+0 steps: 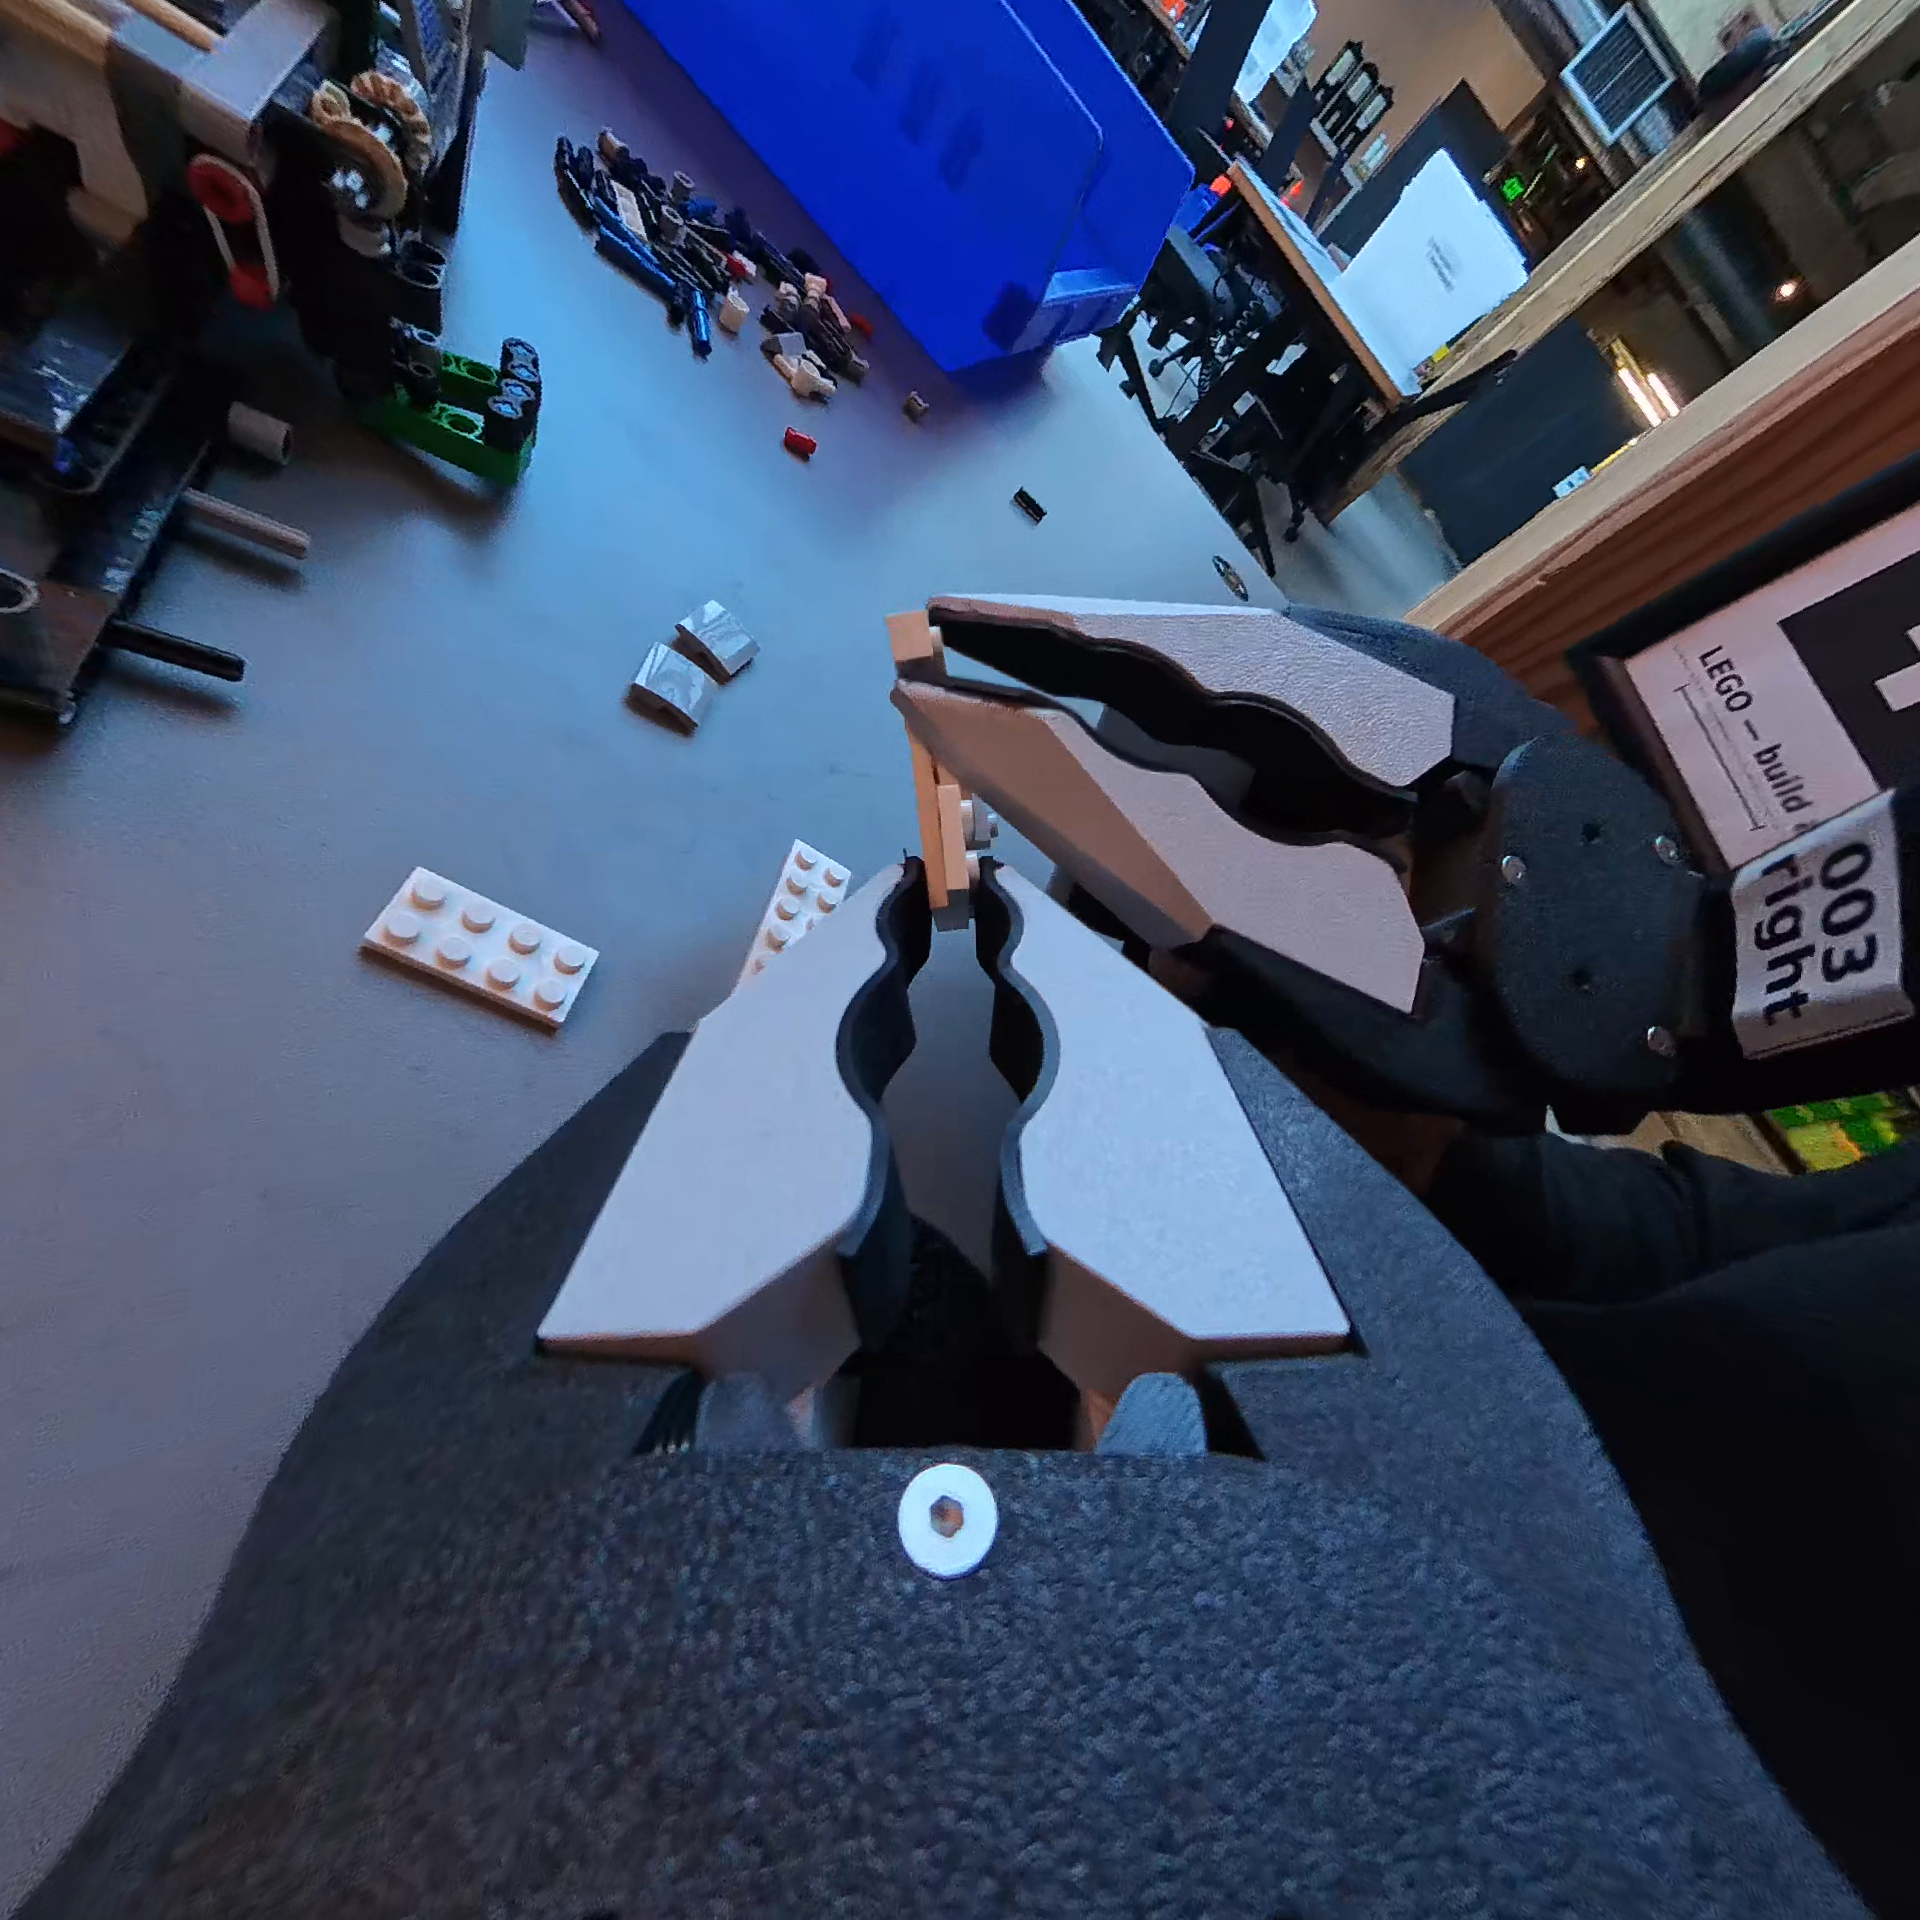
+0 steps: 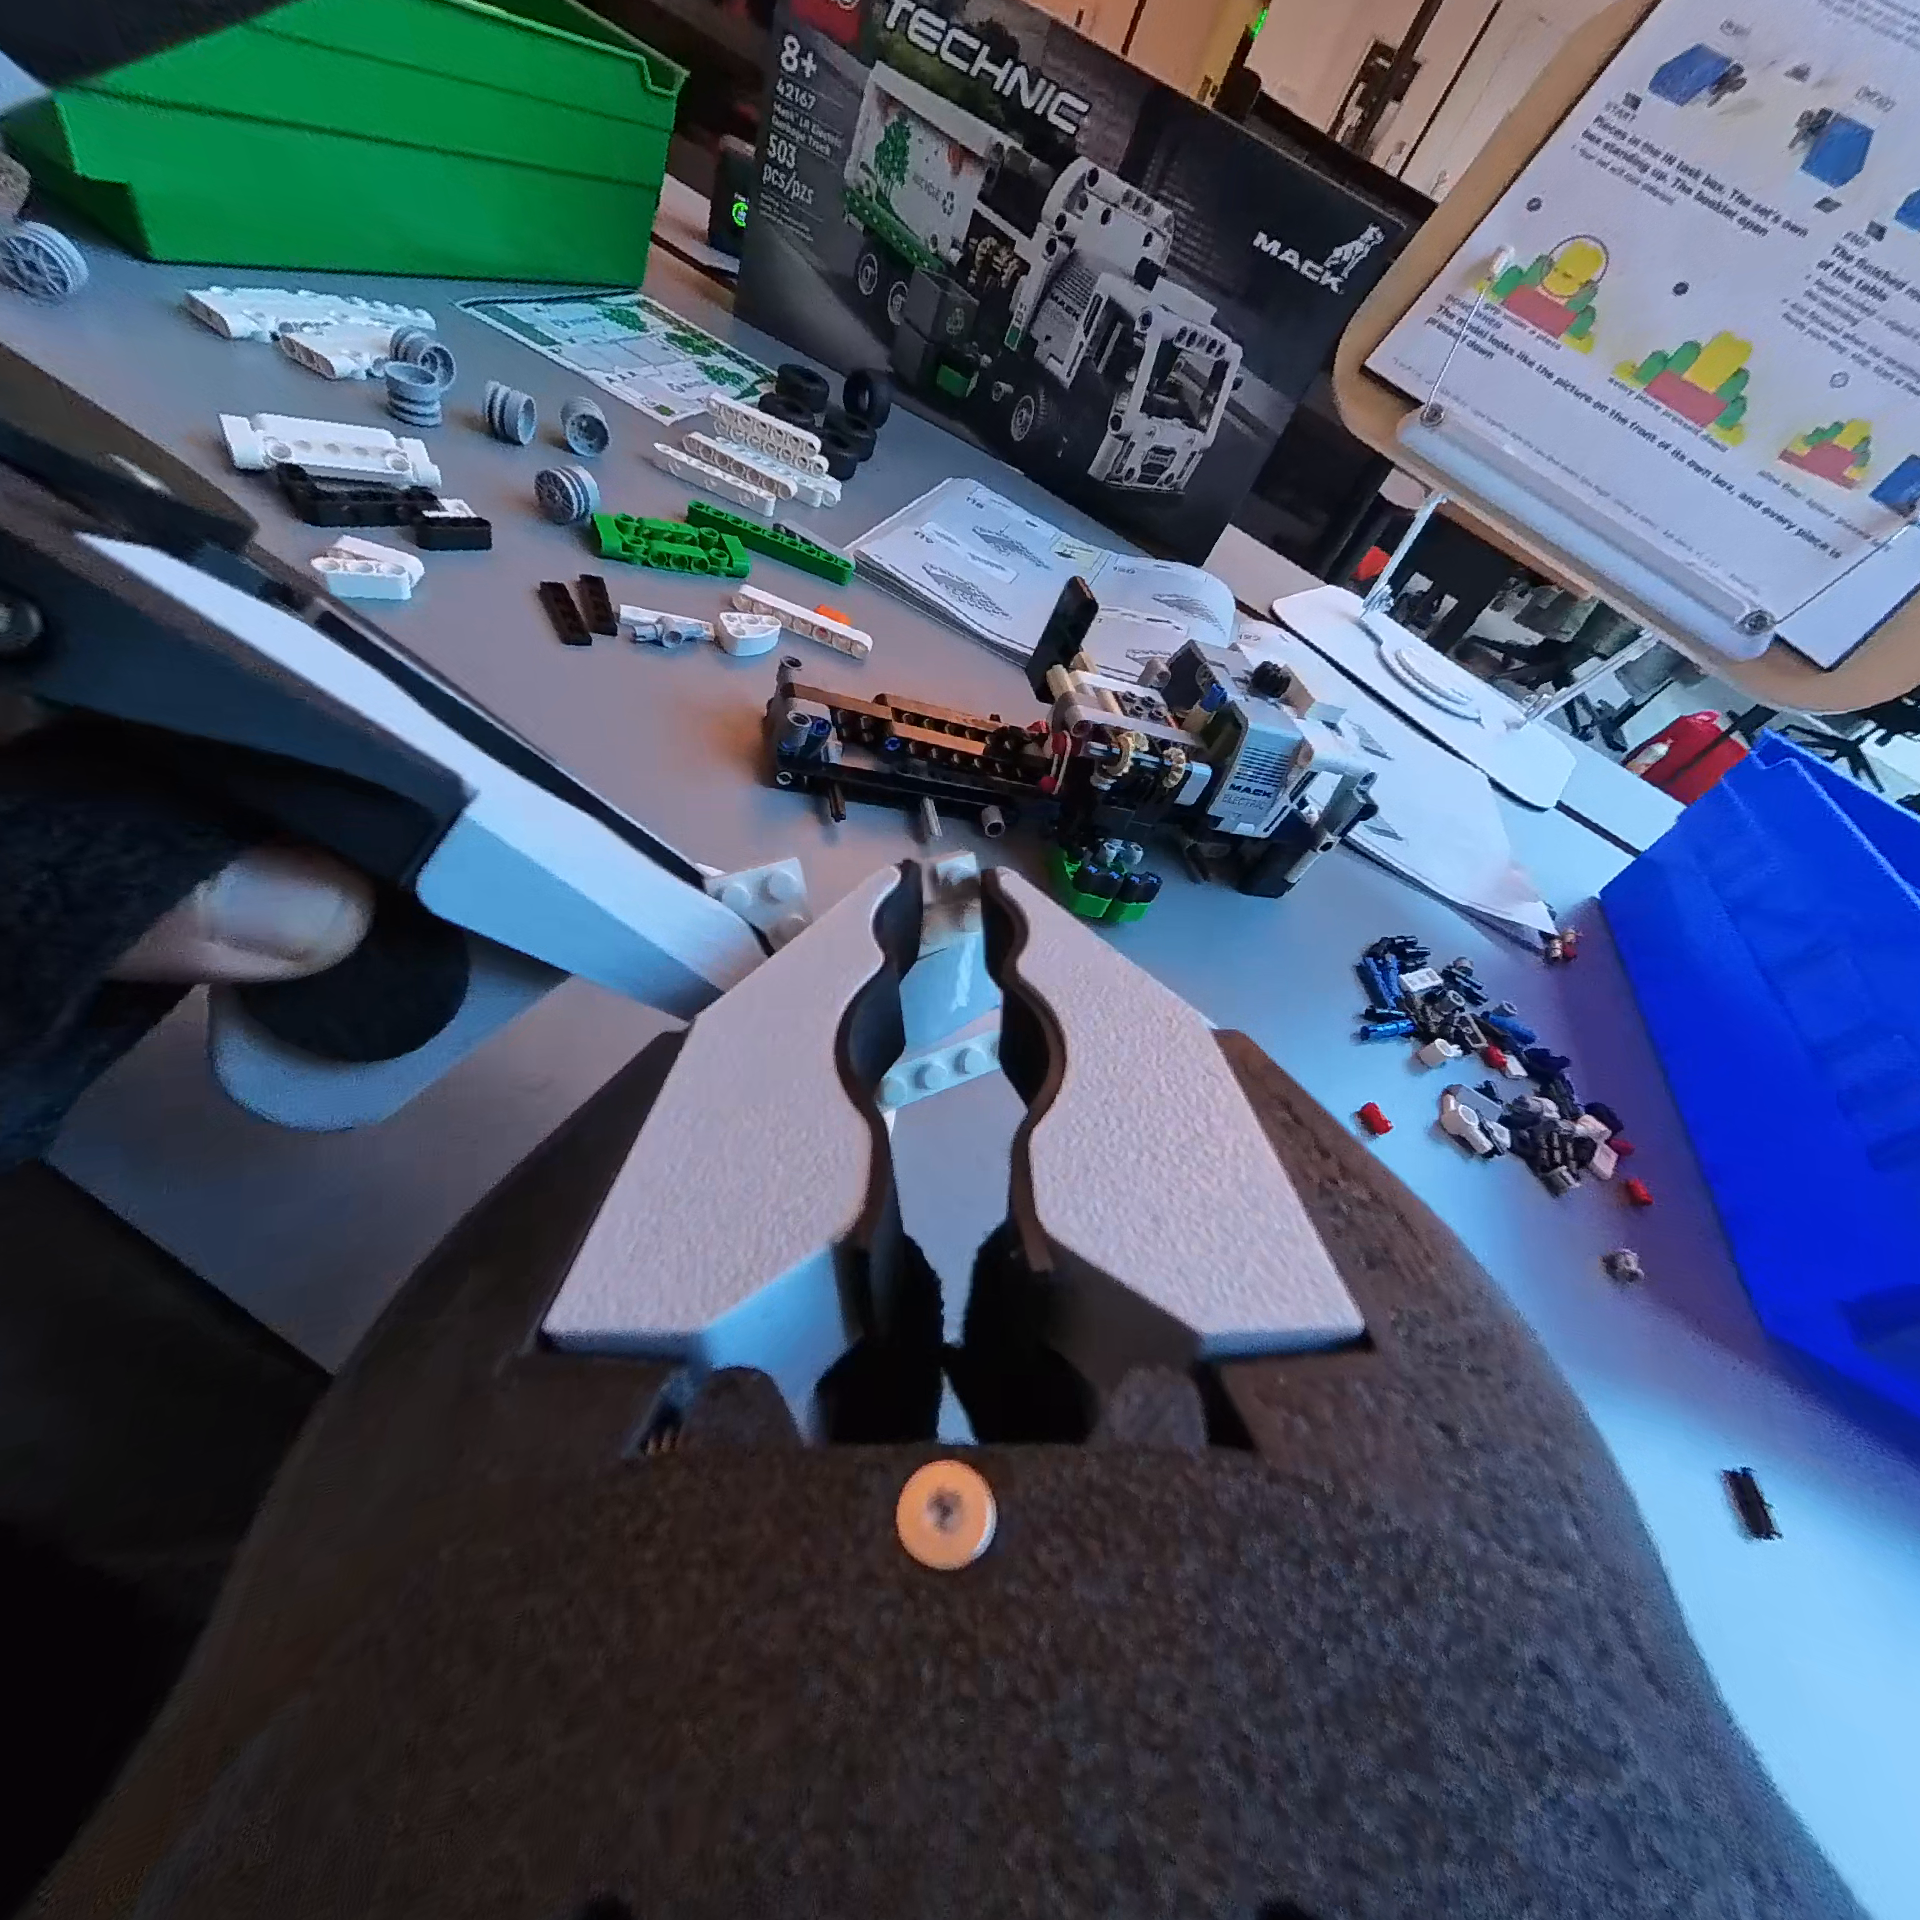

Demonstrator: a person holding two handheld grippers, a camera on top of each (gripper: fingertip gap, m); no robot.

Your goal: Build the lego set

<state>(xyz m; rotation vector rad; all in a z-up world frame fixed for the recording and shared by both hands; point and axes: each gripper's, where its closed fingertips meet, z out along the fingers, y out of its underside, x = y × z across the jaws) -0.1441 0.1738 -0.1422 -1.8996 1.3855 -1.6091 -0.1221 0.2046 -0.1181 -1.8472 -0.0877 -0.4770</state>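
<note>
Left wrist view: both grippers' jaws pinch one thin, pale, studded plate assembly (image 1: 940,821) between them.

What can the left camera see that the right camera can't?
Only the left camera shows two small grey sloped bricks and a flat white plate lying on the table. Only the right camera shows the green bin, the set's box, the open booklet and wheels. Both show the half-built truck, the pile of small pieces, the blue bin, and both tongs pinching white plates together.
</note>
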